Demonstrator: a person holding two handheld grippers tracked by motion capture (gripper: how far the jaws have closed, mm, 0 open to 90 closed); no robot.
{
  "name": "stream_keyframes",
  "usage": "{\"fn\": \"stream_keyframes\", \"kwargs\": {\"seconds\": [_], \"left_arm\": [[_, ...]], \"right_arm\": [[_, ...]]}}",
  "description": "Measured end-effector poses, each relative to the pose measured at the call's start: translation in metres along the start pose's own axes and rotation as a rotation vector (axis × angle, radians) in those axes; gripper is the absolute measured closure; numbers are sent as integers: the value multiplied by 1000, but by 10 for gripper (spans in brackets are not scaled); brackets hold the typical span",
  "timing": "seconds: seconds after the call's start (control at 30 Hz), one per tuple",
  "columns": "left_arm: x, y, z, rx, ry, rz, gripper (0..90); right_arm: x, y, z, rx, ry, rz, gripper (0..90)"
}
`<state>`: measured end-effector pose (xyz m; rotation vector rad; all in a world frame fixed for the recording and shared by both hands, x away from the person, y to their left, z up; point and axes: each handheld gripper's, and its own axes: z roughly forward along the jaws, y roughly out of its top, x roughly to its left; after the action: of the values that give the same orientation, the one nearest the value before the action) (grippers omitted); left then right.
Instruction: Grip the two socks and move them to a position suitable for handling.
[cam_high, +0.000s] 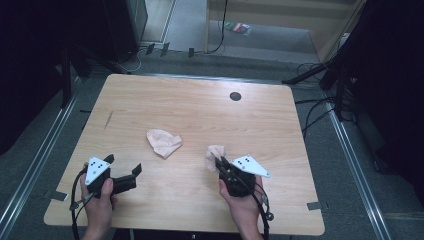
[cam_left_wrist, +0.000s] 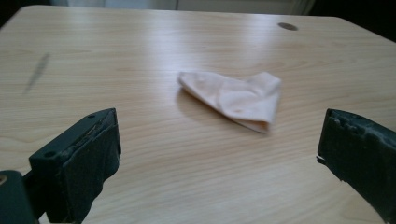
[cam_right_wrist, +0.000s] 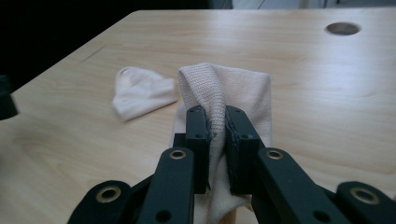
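The right gripper (cam_right_wrist: 216, 128) pinched a pale sock (cam_right_wrist: 233, 88); the left gripper (cam_left_wrist: 217, 154) stood spread wide near another sock (cam_left_wrist: 238, 98) lying mid-table.

Two pale pink socks, one lying flat, one being held up off the tabletop

The first sock (cam_high: 163, 142) is lying crumpled and folded over near the middle of the tabletop (cam_high: 200, 105), its rounded end pointing away to the left. The second sock (cam_right_wrist: 224, 93), of a ribbed pinkish knit, is being pinched in a bunched fold by the right claw (cam_right_wrist: 218, 135), its fabric rising above the pads and hanging below them, well apart from the first sock
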<state>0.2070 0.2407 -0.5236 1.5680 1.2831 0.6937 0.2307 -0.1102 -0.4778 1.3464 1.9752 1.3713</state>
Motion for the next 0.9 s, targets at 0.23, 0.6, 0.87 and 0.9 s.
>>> {"fn": "stream_keyframes", "kwargs": {"seconds": [0.23,0.6,0.87,0.9], "left_arm": [[-28,-4,5,4,-100,41,0],[-31,-8,6,20,-136,36,0],[-47,-12,11,61,-134,86,143],[-50,-12,12,69,-146,94,157]], "right_arm": [[26,-15,9,25,44,17,820],[53,-45,35,101,39,19,575],[44,-37,17,103,71,44,532],[49,-42,19,137,87,33,539]]}}
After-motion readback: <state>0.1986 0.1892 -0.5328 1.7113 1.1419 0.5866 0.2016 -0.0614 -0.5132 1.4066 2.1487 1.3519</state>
